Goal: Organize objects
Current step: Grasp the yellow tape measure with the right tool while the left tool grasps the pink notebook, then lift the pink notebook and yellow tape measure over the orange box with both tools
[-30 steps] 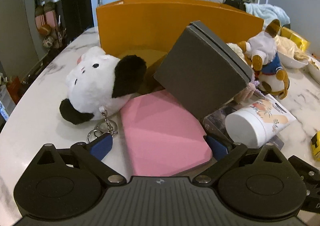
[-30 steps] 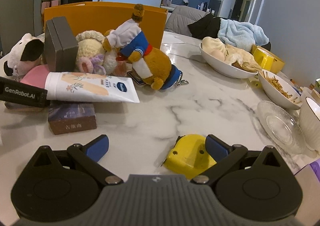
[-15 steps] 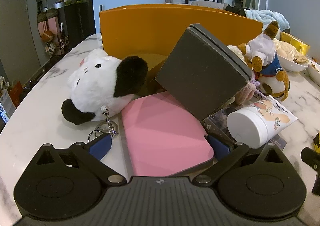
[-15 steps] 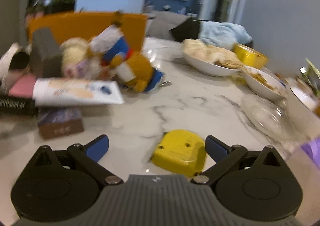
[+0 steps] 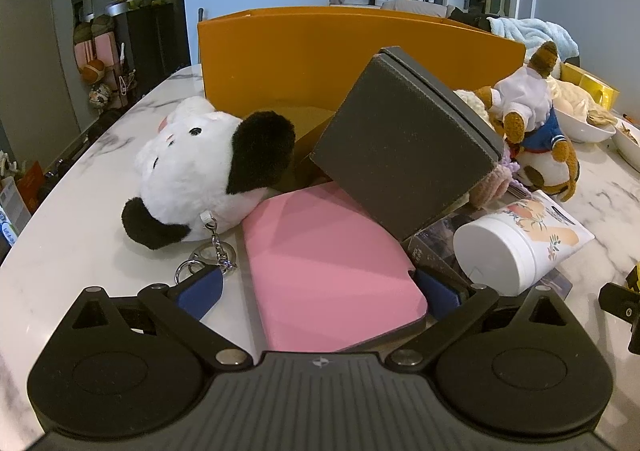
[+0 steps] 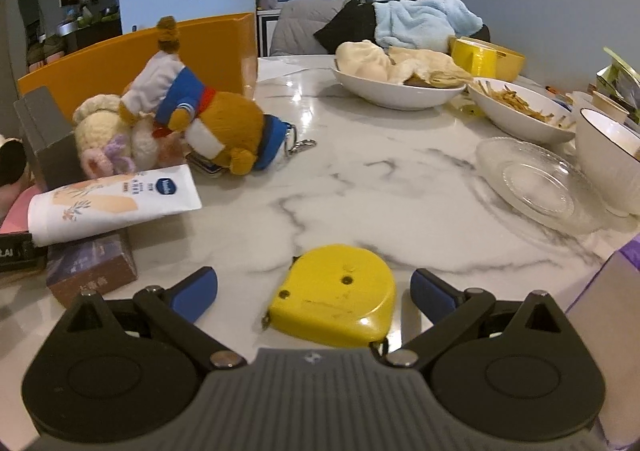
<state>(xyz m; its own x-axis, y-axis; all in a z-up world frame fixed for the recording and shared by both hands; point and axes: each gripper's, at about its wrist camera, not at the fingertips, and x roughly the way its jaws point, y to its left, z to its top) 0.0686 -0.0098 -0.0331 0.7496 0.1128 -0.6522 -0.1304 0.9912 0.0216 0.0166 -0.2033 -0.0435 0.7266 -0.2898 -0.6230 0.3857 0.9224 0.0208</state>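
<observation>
**Both tools spread wide, one over a pink case, one over a tape measure**

The left tool (image 5: pixel 318 289) stood with its fingers wide apart, one on each side of the near end of a pink case (image 5: pixel 324 265) that lay flat on the marble bench (image 5: pixel 80 219); whether the pads touched its edges could not be told. A dark grey box (image 5: pixel 404 147) leaned tilted on the far end of the case. A white-and-black plush (image 5: pixel 200 171) with a keyring lay just to the left, and a white tube (image 5: pixel 516 247) just to the right. Behind them rose an orange box (image 5: pixel 352 55).

The right tool (image 6: pixel 314 289) was equally wide, and a yellow tape measure (image 6: pixel 336 299) lay on the bench between its fingers, touching neither. Farther left sat a small brown box (image 6: pixel 90 271) under the tube, and beyond it a brown plush in a sailor suit (image 6: pixel 208 115). To the right stood a glass plate (image 6: pixel 536 183) and white bowls of food (image 6: pixel 400 91).
</observation>
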